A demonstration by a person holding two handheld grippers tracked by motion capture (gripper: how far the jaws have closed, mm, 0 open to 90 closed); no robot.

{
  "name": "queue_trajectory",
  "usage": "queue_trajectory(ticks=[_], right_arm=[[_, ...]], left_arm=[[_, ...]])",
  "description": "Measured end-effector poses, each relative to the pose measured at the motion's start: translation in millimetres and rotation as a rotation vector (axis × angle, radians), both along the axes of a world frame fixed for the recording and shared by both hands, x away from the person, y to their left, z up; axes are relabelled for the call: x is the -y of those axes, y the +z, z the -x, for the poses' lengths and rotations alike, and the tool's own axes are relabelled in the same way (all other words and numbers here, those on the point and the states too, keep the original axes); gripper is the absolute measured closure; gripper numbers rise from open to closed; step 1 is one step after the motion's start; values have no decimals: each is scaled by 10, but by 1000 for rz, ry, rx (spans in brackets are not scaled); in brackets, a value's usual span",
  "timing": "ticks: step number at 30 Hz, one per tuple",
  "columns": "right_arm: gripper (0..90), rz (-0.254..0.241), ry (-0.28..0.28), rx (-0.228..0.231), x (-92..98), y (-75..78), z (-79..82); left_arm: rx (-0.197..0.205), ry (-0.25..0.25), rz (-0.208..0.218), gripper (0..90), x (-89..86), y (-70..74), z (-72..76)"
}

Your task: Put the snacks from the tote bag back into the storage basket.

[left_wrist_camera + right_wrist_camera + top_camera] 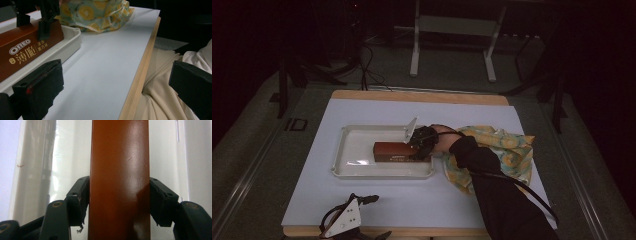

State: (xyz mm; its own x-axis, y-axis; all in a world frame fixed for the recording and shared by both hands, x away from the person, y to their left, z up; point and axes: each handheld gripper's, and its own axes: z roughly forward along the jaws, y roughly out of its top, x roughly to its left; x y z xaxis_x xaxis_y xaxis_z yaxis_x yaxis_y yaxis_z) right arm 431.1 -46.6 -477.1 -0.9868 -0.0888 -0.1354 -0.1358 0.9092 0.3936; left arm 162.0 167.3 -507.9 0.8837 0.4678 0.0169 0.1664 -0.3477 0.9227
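High view: a white tray (343, 167) lies on the pale worktop (412, 200); a brown box (393, 150) lies inside the tray, toward its right side
Right gripper (418, 145): it reaches in from the right over the tray, at the right end of the box; a black sleeve (502, 200) leads down to it
Right gripper state: in the right gripper view the two black jaws press against both long sides of the box (120, 180), so it pinches the box
Box: brown and glossy, with white "OREO" print on the side in the left gripper view (22, 50); it rests on the tray floor, as far as I can see
Left gripper (349, 220): it lies at the near edge of the worktop, to the left, with its grey plate on top, well apart from the tray
Left gripper state: in the left gripper view its jaws stand spread wide, with nothing between them
Cloth (507, 150): yellow and green pattern, crumpled, on the worktop just right of the tray; the sleeve crosses over it
Worktop edge: a wooden strip (140, 75) runs along the side, with cream fabric (160, 100) beside it
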Motion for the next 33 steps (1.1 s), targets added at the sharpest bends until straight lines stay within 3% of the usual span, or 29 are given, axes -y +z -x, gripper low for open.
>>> queue_trajectory(ticks=[9, 21, 33], right_arm=[[343, 31, -9, -9, -1, 40, -8], [333, -27, -38, 10, 87, 334, 28], [259, -58, -134, 42, 268, 582, 90]], left_arm=[[0, 1, -1, 0, 0, 1, 1], [-1, 1, -6, 0, 4, -1, -4], [-4, 0, -8, 0, 10, -2, -7]])
